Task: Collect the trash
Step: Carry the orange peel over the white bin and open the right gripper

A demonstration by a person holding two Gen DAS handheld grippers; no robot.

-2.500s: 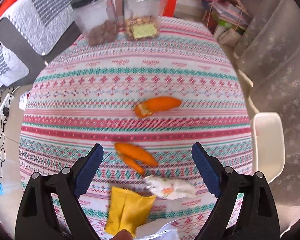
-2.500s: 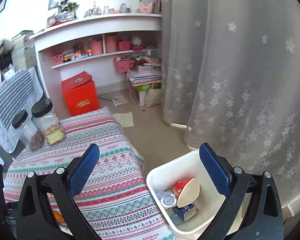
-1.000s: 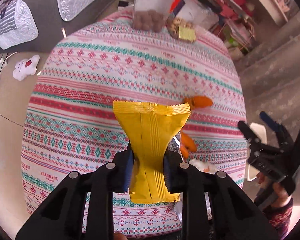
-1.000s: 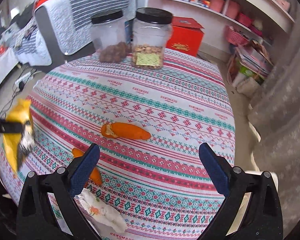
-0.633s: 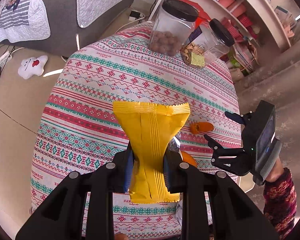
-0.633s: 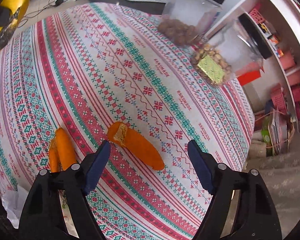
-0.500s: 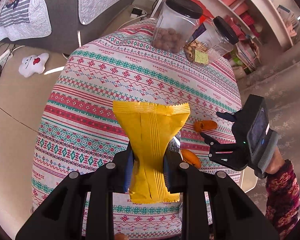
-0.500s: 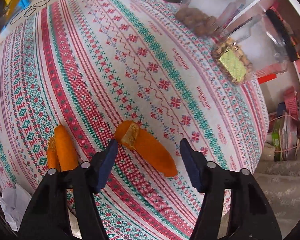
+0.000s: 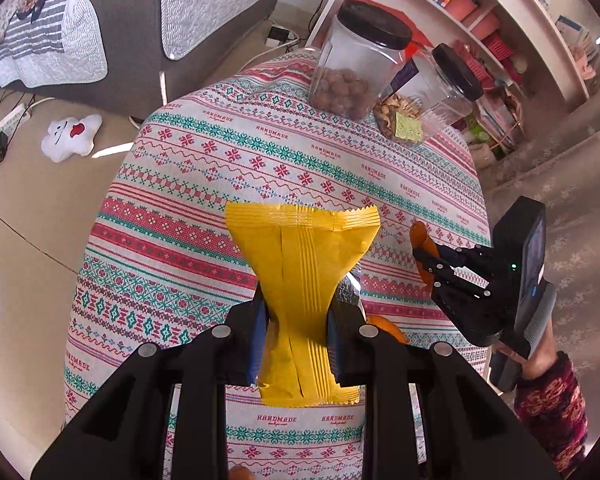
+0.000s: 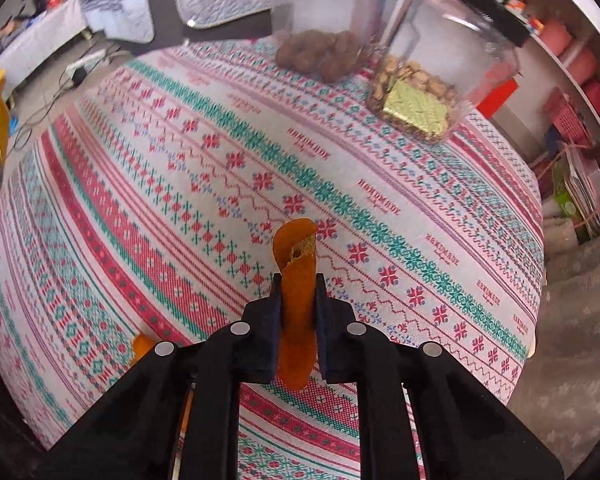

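My left gripper [image 9: 296, 320] is shut on a yellow snack wrapper [image 9: 300, 248], which stands up between its pads above the patterned tablecloth [image 9: 180, 216]. My right gripper [image 10: 296, 292] has its jaws closing on a curled orange peel [image 10: 296, 248], and the pads press its sides just above the cloth. In the left wrist view the right gripper [image 9: 424, 260] reaches in from the right with that peel [image 9: 418, 236] at its tips. A second orange peel [image 9: 384, 328] lies on the cloth beside my left fingers. It also shows as the second orange peel [image 10: 142, 346] in the right wrist view.
Two clear jars with black lids stand at the table's far side, one with brown balls [image 9: 352, 64] and one with nuts [image 9: 428, 100]. A sofa with grey quilts [image 9: 140, 12] and shelves [image 9: 480, 8] lie beyond. A white plush toy [image 9: 70, 136] is on the floor.
My right gripper dropped to the table and closed its wide jaws on the orange peel. The left gripper keeps the yellow wrapper and drifted a little sideways.
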